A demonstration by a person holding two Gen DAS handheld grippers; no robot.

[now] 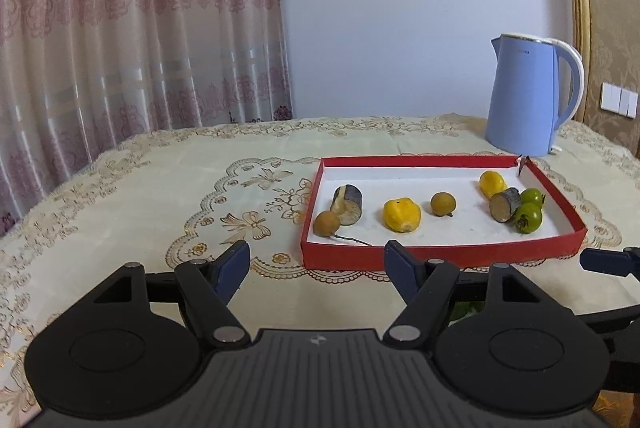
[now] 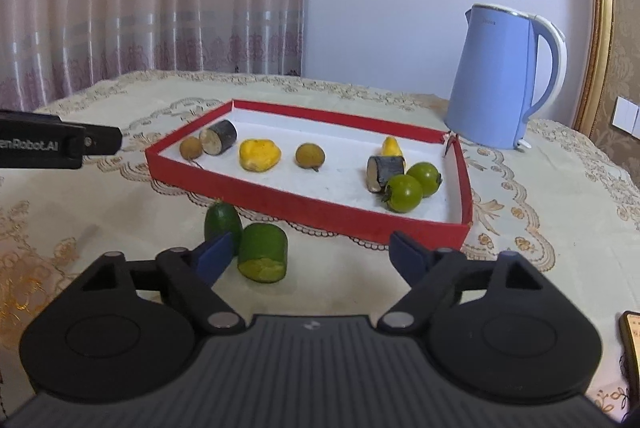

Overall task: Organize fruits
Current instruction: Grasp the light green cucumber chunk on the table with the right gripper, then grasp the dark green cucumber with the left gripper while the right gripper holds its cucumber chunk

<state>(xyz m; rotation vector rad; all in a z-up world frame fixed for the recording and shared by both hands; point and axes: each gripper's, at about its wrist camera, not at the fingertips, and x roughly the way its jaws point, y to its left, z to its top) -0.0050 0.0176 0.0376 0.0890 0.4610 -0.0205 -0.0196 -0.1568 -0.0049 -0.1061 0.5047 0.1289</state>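
Inspecting fruit layout: two green cut pieces sit on the tablecloth (image 2: 100, 228), outside the red tray (image 2: 304, 206), just in front of its near wall. The cut green piece (image 2: 263, 258) lies on its side, pale cut face toward the camera; a second green piece (image 2: 222, 222) stands touching it at the back-left.

Right gripper (image 2: 310, 254): jaws spread, nothing between the pads; its left fingertip (image 2: 214, 256) is just beside the green pieces, w/o visible contact. Left gripper (image 1: 318, 266): jaws spread, empty, hovering over bare cloth in front of the tray's near-left corner.

Tray contents: two brown longans, two dark-skinned cane-like stubs, two yellow pieces, two green tomato-like fruits (image 2: 414, 186) at the right end. Blue kettle (image 2: 508, 76) stands behind the tray, apart from it.

Handling judgement, cut green piece: light, firm rind, prob. cucumber or similar, though the view does not settle it. Curved skin likely smooth and apt to roll; cut face probably moist, so slippery. Recommend pads across the curved sides at mid-length, not on the cut ends. Moderate squeeze only; flesh may bruise. The neighbour piece is touching, so expect it to tip or roll when the first is lifted.
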